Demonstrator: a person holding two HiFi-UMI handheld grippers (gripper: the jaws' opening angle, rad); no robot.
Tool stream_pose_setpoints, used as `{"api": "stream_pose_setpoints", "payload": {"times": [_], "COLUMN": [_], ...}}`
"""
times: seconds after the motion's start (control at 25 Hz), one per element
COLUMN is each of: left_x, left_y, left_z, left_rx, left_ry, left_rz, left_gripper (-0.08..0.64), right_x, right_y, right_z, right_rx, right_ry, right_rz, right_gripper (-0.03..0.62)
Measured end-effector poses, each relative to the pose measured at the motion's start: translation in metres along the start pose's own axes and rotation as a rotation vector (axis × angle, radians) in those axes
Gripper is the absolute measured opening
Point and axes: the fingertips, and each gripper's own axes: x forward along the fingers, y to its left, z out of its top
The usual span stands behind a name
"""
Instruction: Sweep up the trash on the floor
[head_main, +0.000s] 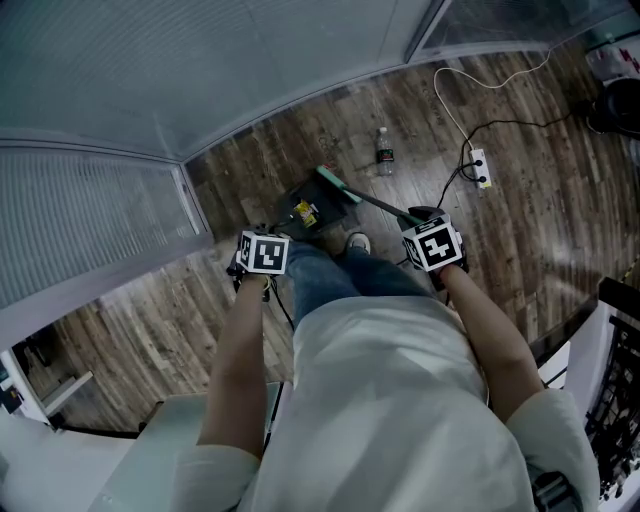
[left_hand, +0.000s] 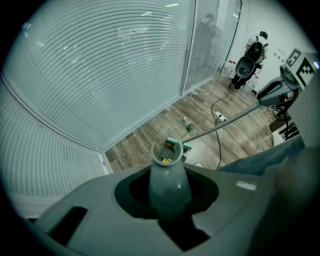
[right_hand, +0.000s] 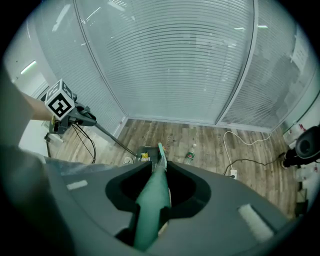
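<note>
Head view check: got left gripper (head_main: 262, 253) pinching the grey dustpan handle (left_hand: 169, 182) between its jaws, right gripper (head_main: 432, 245) clamped on the green broom handle (right_hand: 152, 200). Spotted dustpan (head_main: 293, 203) straight ahead of the left jaws, yellow scrap (head_main: 306, 213) inside, and bottle (head_main: 383, 150) further out beyond the right jaws. Probably best: reach broom head (head_main: 338, 185) behind it, drag back slowly, keep dustpan flat on floor (head_main: 530, 200).
</note>
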Motion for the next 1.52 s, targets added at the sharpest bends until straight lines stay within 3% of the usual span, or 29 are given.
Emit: {"api": "stream_pose_setpoints", "payload": {"times": [0.8, 1.2, 1.52], "left_x": [0.000, 0.000, 0.004], "left_y": [0.001, 0.001, 0.007], "left_z": [0.003, 0.008, 0.005], "left_rx": [-0.001, -0.007, -0.003], "left_ry": [0.004, 0.005, 0.004], "left_rz": [0.007, -0.002, 0.014], "left_gripper": [0.092, 0.092, 0.092], "right_x": [0.040, 0.063, 0.069], "right_y": [-0.039, -0.027, -0.011], "right_z": [0.076, 0.098, 0.084], "right_rx": [-0.014, -0.125, -0.218], "right_ry": [-0.008, 0.023, 0.082], "right_rz": [-0.111, -0.119, -0.084], "right_gripper": [0.101, 0.101, 0.101]}}
